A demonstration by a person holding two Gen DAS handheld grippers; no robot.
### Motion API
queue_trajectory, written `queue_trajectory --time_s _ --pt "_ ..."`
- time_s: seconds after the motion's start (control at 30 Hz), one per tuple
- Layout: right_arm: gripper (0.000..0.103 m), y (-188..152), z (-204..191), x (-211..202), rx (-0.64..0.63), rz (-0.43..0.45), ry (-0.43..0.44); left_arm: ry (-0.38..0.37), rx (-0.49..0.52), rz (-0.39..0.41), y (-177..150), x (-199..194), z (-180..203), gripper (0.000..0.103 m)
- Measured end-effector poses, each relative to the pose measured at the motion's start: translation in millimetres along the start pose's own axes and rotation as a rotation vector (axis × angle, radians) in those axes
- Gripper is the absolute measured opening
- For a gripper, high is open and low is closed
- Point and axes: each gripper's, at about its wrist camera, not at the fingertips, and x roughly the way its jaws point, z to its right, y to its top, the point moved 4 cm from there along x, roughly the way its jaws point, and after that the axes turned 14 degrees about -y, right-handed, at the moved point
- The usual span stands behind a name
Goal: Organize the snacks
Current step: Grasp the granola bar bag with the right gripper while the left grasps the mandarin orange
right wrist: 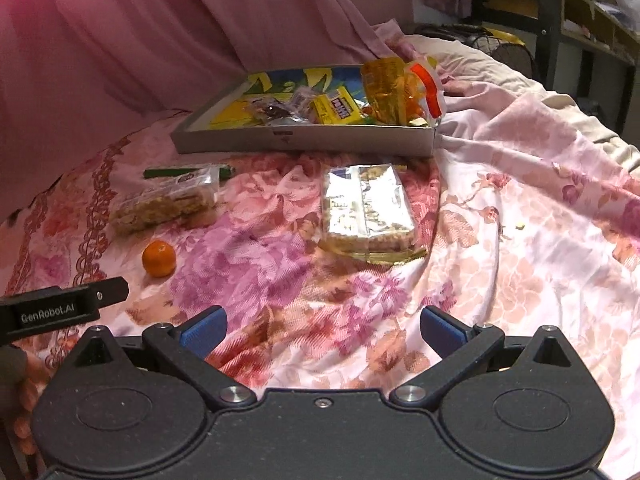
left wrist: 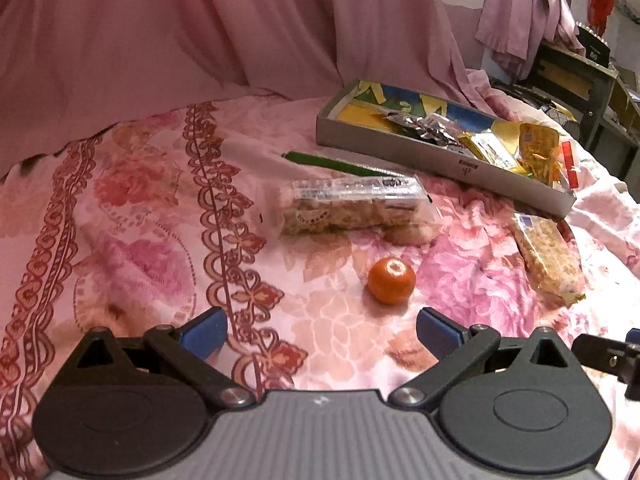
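Observation:
A small orange mandarin (left wrist: 391, 281) lies on the floral cloth just ahead of my left gripper (left wrist: 322, 332), which is open and empty. Beyond it lies a clear-wrapped cereal bar pack (left wrist: 354, 208), with a green stick (left wrist: 336, 164) behind. A second cereal bar pack (left wrist: 548, 256) lies to the right. The grey tray (left wrist: 400, 152) at the back holds several wrapped snacks. My right gripper (right wrist: 322, 330) is open and empty, facing the second pack (right wrist: 366, 210), with the mandarin (right wrist: 159, 258) and first pack (right wrist: 164, 200) to its left and the tray (right wrist: 304, 142) behind.
Pink curtain fabric (left wrist: 180, 32) hangs behind the bed. A dark shelf unit (left wrist: 576, 76) and hanging clothes stand at the far right. The left gripper's finger (right wrist: 68, 308) shows at the left edge of the right wrist view, with a hand (right wrist: 24, 392) below.

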Motion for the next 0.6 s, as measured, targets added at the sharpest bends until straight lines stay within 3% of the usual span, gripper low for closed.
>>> queue_trajectory --time_s 0.23,0.4,0.6 --pt "0.102 14.5 -2.0 22.4 -0.041 0.010 -0.003 -0.067 0.070 0.057 16.0 11.5 8.4 0.103" --pt "0.102 36.9 6.8 49.0 0.047 0.009 0.029 -0.118 0.124 0.057 23.5 25.3 19.8 0.103" --pt "0.102 60.2 19.0 88.5 0.131 -0.005 0.027 -0.147 0.095 0.032 20.2 42.3 15.6 0.103"
